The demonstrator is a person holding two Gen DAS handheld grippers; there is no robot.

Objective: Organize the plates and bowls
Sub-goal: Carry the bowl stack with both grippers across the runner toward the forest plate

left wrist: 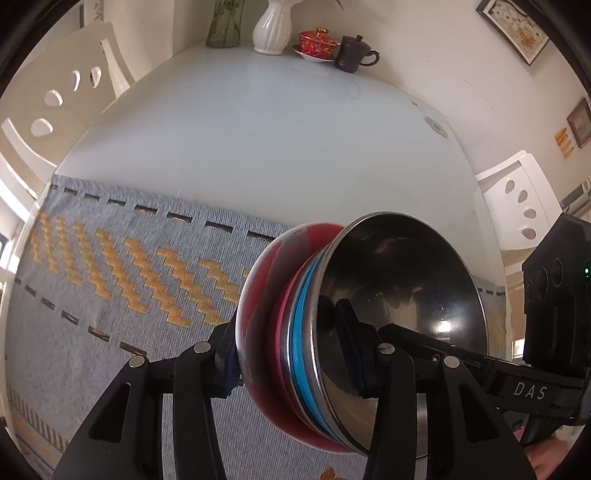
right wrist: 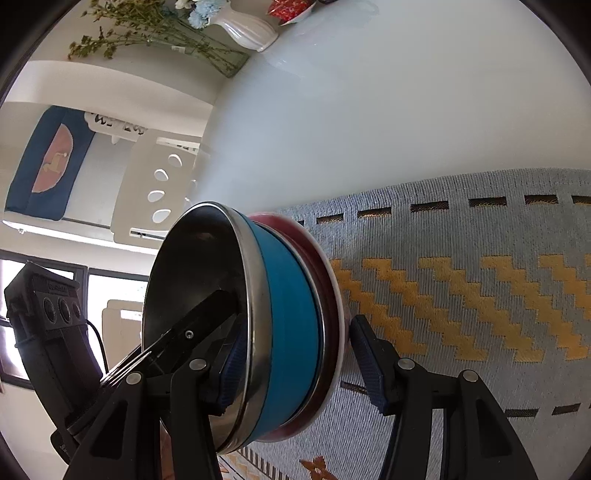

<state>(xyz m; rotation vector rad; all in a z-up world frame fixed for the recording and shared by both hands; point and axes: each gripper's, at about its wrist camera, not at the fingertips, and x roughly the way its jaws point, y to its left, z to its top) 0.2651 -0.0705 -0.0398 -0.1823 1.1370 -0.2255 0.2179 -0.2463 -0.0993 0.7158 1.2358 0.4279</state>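
Here, a nested stack of bowls is held tipped on its side above the tabletop: a shiny steel bowl [left wrist: 402, 295] whose dark, mirror-like hollow faces outward, a blue-walled bowl [right wrist: 291, 325] seated under it, and a red bowl [left wrist: 258, 317] with a pink rim at the bottom of the stack. The left tool [left wrist: 291, 365] is partly closed and clamps the stack across its thickness, one dark-blue pad lying inside the steel hollow and the other pressed to the red bowl's outer wall. In the right wrist view, the right tool [right wrist: 295, 369] straddles the opposite edge of the same stack; its inner pad is pressed against the inside of the steel bowl, while the outer pad [right wrist: 365, 362] stands just beside the pink rim, and I cannot tell whether it touches. Each tool's black body shows at the edge of the other's view, with the lettering "DAS" on one arm. Beneath the stack lies a grey-blue woven placemat [left wrist: 122, 280] with orange zigzag stripes and dashed dark lines, spread on the pale glass tabletop [left wrist: 258, 140]. At the tabletop's far end stand a white ribbed vase [left wrist: 271, 29], a green glass vase [left wrist: 223, 26], a red lidded teacup on a saucer [left wrist: 317, 42] and a dark brown lidded mug [left wrist: 352, 55]. White chairs with oval cut-outs [left wrist: 517, 206] stand round the tabletop.
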